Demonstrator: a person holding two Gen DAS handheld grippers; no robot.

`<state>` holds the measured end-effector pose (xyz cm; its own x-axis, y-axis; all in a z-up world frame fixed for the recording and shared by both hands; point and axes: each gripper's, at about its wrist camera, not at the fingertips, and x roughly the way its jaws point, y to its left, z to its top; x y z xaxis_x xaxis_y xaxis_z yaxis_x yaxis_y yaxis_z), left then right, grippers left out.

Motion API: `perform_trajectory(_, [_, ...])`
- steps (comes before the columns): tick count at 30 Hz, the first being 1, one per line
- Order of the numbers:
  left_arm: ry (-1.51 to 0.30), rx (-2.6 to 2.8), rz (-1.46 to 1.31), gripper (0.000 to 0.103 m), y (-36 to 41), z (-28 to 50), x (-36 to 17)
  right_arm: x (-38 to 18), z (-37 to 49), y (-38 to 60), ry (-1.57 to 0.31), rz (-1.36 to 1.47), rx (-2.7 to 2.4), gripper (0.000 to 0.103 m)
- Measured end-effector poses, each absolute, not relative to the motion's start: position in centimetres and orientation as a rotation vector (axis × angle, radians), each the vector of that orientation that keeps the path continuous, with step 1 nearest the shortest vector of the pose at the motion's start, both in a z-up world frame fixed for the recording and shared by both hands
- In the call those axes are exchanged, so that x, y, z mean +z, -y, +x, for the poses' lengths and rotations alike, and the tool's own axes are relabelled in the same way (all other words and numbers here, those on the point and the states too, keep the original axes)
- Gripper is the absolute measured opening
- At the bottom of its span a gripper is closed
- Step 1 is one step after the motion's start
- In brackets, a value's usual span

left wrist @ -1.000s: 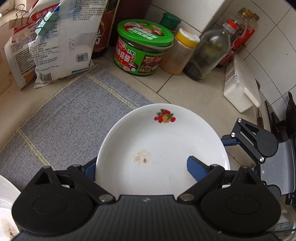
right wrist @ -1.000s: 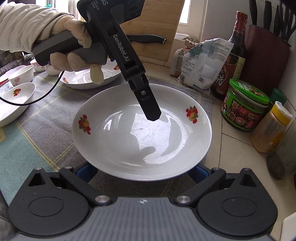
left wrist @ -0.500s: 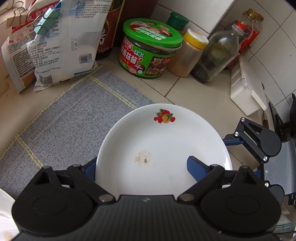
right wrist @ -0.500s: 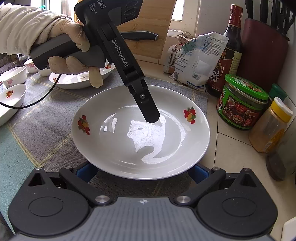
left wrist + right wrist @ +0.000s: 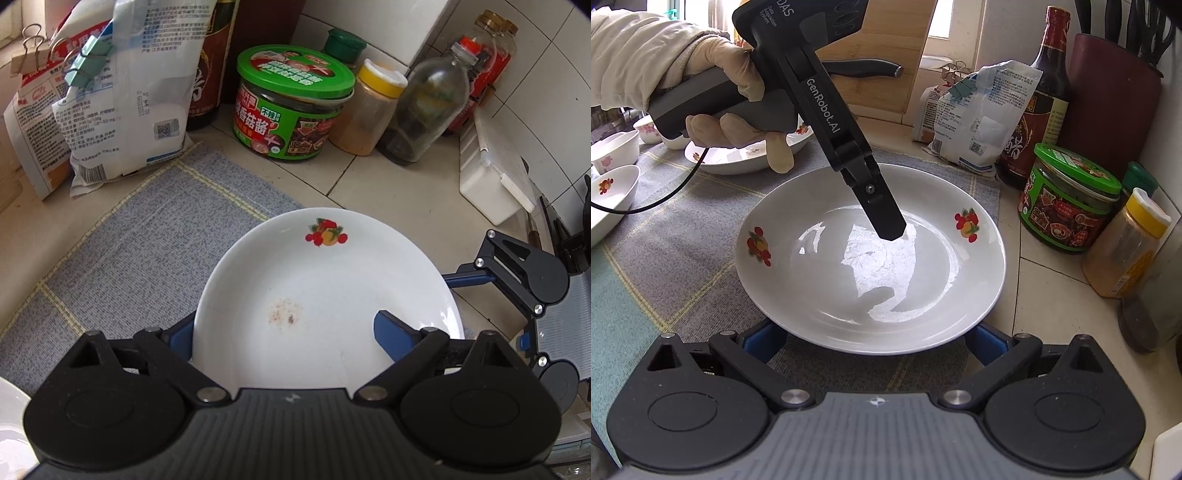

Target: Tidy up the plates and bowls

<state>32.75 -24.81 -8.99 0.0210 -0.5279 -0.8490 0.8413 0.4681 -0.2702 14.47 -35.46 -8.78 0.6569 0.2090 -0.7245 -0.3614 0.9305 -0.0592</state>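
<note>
A white deep plate (image 5: 332, 288) with fruit decals lies over the grey mat's (image 5: 129, 240) right edge; a brownish smear marks its middle. My left gripper (image 5: 284, 328) straddles its rim, open wide. One blue finger (image 5: 388, 330) hangs inside the plate and the other (image 5: 183, 334) sits outside, partly hidden under the edge. In the right wrist view a gloved hand (image 5: 727, 74) holds that gripper, its finger (image 5: 882, 210) tipped into the plate (image 5: 831, 288). My right gripper (image 5: 875, 339) stands open, both blue fingertips hidden under the plate's near rim.
A green-lidded jar (image 5: 291, 110), a yellow-capped spice jar (image 5: 369, 110), a glass bottle (image 5: 424, 110) and clipped bags (image 5: 110, 92) crowd the tiled back. A white box (image 5: 491, 177) sits at the right. Another plate (image 5: 738, 158) and small bowls (image 5: 613, 184) lie on the mat's far left.
</note>
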Motion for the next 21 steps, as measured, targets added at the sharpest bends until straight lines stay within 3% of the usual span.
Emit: perform_trajectory(21, [-0.849, -0.961, 0.319, 0.096, 17.9, 24.8, -3.0, -6.5, 10.4, 34.2, -0.770, -0.097, 0.114, 0.103])
